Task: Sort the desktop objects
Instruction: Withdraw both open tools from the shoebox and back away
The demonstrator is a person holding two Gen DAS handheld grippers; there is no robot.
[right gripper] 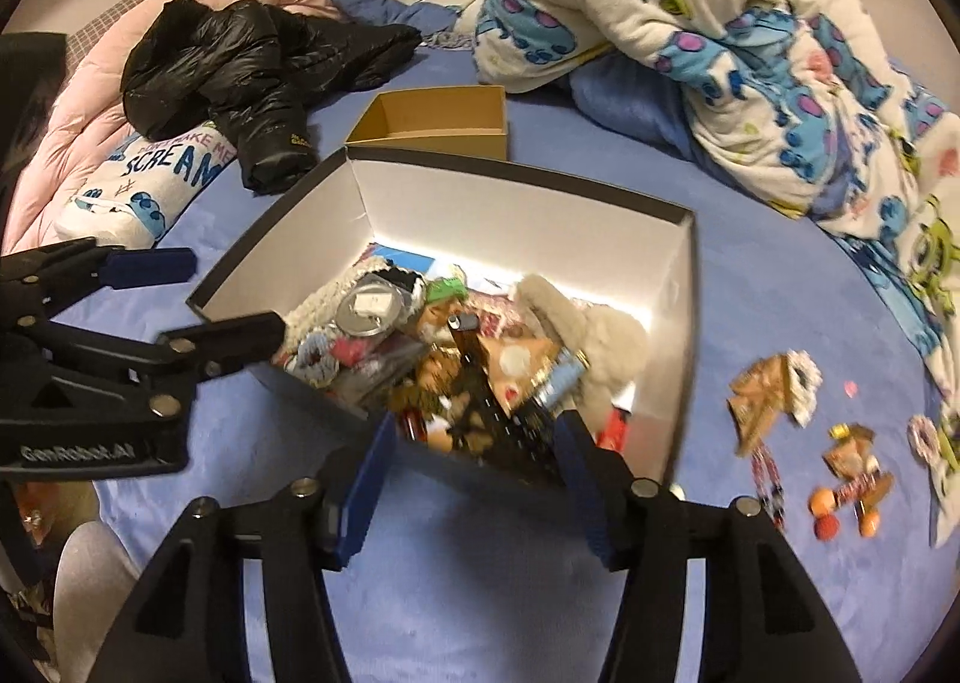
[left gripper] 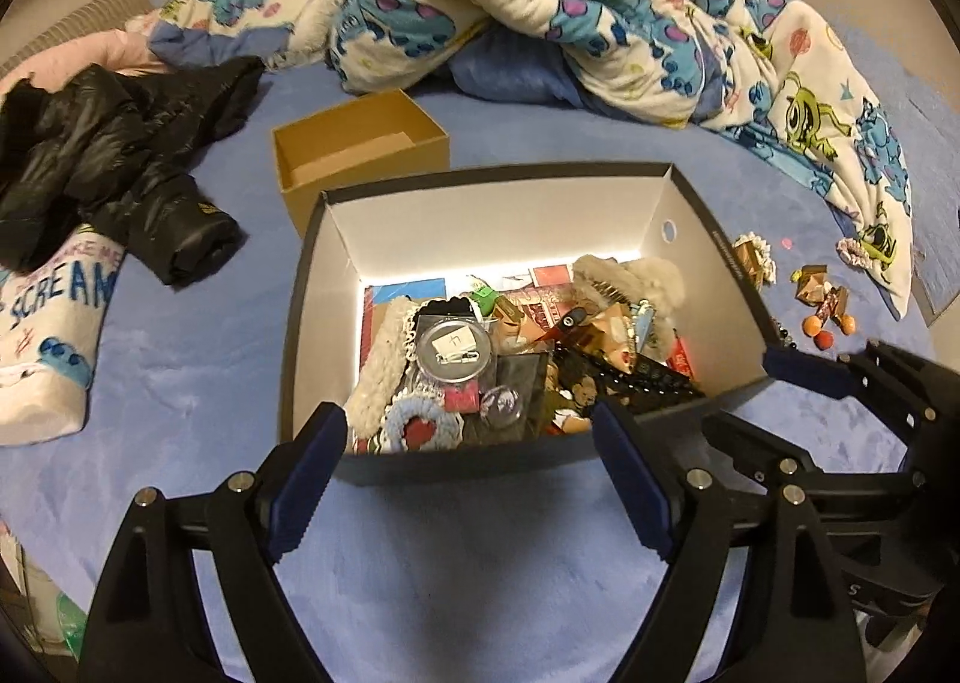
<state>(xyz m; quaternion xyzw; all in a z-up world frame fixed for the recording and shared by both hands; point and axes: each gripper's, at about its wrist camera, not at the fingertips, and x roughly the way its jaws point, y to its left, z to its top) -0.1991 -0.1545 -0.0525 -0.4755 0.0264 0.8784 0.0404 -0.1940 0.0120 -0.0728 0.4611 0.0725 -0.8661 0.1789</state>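
While left tool (left gripper: 468,461) hangs with fingers apart, holding nothing, big dark box (left gripper: 714,215) sits on blue bed (left gripper: 180,383), full of small things. Round tin (left gripper: 453,350) lies inside. Brown box (left gripper: 360,143) just behind.

Right view: right tool (right gripper: 474,467) also spread wide, bare, over box near corner. Loose trinkets (right gripper: 774,389) on bed beside box, blurry, maybe sweets.

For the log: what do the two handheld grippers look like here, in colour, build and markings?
Both match. The left gripper and right gripper have black plastic linkage arms with silver round rivets, ending in flat fingers faced with ribbed dark-blue pads. White "GenRobot.AI" lettering shows on the left gripper's body in the right wrist view. No cables or sleeves visible.
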